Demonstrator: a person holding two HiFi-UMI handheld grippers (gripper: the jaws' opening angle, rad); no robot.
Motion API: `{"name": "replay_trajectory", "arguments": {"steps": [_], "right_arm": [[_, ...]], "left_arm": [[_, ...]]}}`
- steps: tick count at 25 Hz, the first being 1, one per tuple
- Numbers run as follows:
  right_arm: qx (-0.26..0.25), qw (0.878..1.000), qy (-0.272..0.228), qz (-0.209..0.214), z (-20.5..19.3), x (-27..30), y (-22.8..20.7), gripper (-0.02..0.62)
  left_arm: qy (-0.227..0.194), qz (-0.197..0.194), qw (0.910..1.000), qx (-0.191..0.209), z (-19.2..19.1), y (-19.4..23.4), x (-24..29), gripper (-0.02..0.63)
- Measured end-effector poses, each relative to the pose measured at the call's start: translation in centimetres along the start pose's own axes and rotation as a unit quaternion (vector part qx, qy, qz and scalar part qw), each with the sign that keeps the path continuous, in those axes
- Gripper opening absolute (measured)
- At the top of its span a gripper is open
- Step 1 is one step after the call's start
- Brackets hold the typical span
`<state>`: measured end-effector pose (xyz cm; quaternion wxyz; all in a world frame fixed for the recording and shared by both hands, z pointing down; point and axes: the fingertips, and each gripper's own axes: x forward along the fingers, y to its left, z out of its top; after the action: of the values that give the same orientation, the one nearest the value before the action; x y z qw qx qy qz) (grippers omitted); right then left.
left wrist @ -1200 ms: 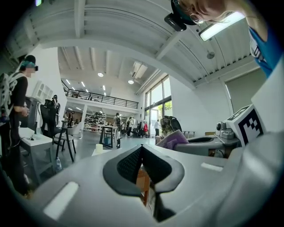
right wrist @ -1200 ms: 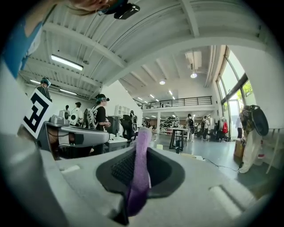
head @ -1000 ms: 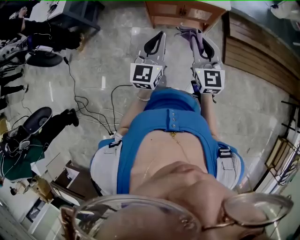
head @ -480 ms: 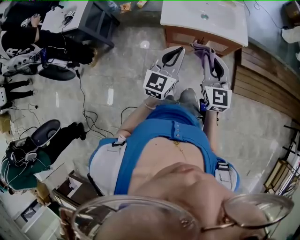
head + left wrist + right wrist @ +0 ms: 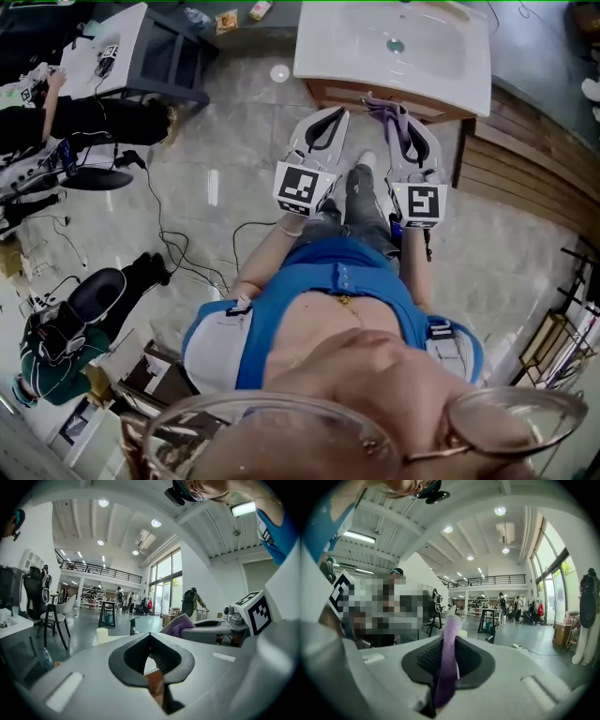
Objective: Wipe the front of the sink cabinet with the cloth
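The right tongs (image 5: 451,637) are clenched on the purple cloth (image 5: 448,663), soft, light and limp, best held by a bunched fold, near the sink cabinet (image 5: 330,92), while the left tongs (image 5: 150,637) are closed on nothing.

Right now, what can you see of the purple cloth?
The purple cloth looks like soft fabric, gathered into a narrow upright band. The right gripper is shut on it, with its jaws pinching the cloth from both sides. In the head view a bunched end sticks out past the jaw tips, towards the sink cabinet. Whether it touches the wood cannot be told.
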<state>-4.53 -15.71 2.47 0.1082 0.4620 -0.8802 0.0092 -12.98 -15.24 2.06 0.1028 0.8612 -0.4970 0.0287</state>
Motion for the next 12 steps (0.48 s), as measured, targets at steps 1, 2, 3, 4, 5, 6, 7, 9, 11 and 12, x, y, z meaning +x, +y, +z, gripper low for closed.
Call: {"name": "replay_trajectory", "arguments": {"steps": [1,2,3,4,5,6,7,9,11,12], "right_arm": [[-0.007,1.000,0.001,0.011,-0.6,1.5,-0.9,0.052],[-0.015,1.000,0.004,0.023,-1.4,3.1,-1.7,0.052],[-0.022,0.999,0.010,0.035,-2.3,4.5,-2.6,0.052],[-0.026,0.998,0.018,0.045,-3.3,5.7,-3.3,0.052],[-0.026,0.998,0.021,0.053,-4.2,6.7,-3.9,0.052],[-0.025,0.998,0.018,0.058,-5.2,7.5,-4.4,0.052],[-0.024,0.998,0.013,0.064,-6.2,8.3,-4.7,0.052],[-0.023,0.996,0.003,0.083,-8.6,9.4,-4.6,0.052],[-0.006,0.993,-0.006,0.115,-11.8,10.2,-3.6,0.052],[0.007,0.991,-0.010,0.130,-13.9,10.6,-3.1,0.051]], "left_arm": [[0.007,0.005,1.0000,-0.001,-0.8,0.7,1.8,0.002],[0.011,0.011,0.9999,-0.004,-1.6,1.5,3.6,0.000],[0.013,0.017,0.9997,-0.006,-2.4,2.3,5.3,0.000],[0.015,0.023,0.9996,-0.008,-3.3,3.0,6.8,0.000],[0.018,0.028,0.9994,-0.008,-4.4,3.7,7.9,0.000],[0.024,0.032,0.9992,-0.007,-5.7,4.4,8.8,0.000],[0.032,0.033,0.9989,-0.008,-7.2,5.0,9.5,0.000],[0.045,0.034,0.9983,-0.012,-10.2,5.9,10.3,0.000],[0.047,0.034,0.9982,-0.011,-13.3,6.6,10.7,0.000],[0.048,0.035,0.9982,-0.008,-15.1,7.0,10.9,0.000]]}}
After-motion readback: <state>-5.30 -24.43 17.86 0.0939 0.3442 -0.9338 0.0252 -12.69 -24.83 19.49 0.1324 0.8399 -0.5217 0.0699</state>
